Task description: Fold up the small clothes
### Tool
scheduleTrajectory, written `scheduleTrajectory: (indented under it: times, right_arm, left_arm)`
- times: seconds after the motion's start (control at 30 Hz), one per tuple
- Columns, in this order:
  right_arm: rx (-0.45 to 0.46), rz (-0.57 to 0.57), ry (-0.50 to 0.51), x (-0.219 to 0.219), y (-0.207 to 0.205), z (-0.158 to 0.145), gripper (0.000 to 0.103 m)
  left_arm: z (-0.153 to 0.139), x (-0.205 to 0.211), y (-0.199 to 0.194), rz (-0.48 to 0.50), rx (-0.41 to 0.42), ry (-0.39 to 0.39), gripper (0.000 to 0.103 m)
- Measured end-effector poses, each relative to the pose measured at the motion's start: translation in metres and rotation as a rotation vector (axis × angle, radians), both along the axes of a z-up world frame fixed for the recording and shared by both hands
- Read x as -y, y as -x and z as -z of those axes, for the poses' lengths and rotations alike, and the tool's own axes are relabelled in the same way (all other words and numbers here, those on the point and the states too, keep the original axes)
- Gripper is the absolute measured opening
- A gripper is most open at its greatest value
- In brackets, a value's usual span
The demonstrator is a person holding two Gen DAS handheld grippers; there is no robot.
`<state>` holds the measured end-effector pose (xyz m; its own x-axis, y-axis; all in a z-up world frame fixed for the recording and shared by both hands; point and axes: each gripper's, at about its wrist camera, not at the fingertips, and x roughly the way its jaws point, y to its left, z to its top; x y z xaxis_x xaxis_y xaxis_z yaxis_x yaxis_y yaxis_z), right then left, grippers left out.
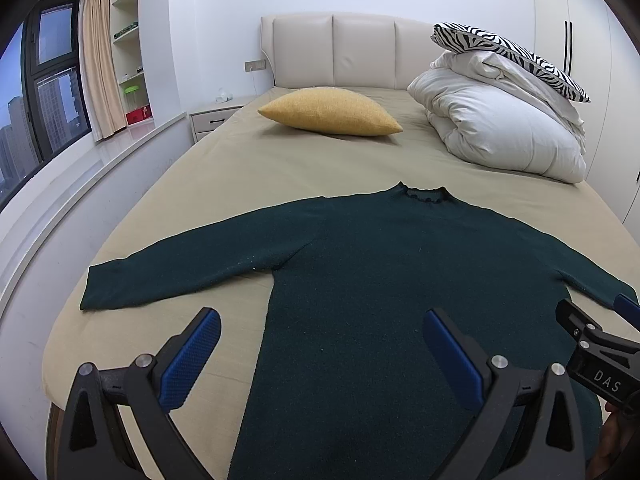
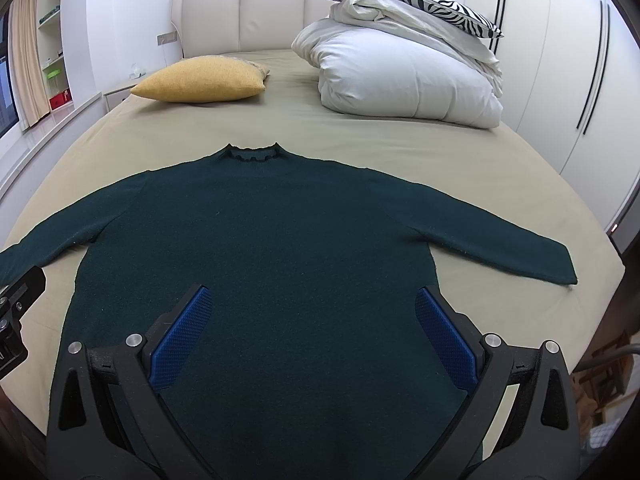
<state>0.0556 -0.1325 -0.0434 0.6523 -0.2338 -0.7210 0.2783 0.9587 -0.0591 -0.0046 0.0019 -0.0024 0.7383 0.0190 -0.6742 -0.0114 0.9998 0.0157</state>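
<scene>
A dark green sweater (image 1: pixel 380 264) lies flat on the beige bed (image 1: pixel 240 168), neck away from me and both sleeves spread out; it also shows in the right wrist view (image 2: pixel 272 232). My left gripper (image 1: pixel 320 320) is open and empty, held above the sweater's lower left side. My right gripper (image 2: pixel 312 300) is open and empty above the sweater's lower body. The right gripper's body shows at the right edge of the left wrist view (image 1: pixel 596 344). The sweater's hem is hidden below both views.
A yellow cushion (image 1: pixel 332 112) lies near the headboard (image 1: pixel 332 52). A folded white duvet (image 1: pixel 500 120) with a zebra-print pillow (image 1: pixel 508 52) on top sits at the far right. A nightstand (image 1: pixel 216 116), window ledge and shelves are left of the bed; wardrobe doors (image 2: pixel 560 60) right.
</scene>
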Motion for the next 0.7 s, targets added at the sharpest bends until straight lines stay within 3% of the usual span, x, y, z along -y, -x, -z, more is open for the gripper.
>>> scheduleTrajectory:
  times: [0.7]
  right_arm:
    - [-0.007,-0.008,0.0,-0.0024,-0.0002,0.0018,0.103]
  left_arm:
    - [0.0002,0.0003,-0.0003,-0.002,-0.001,0.0,0.103]
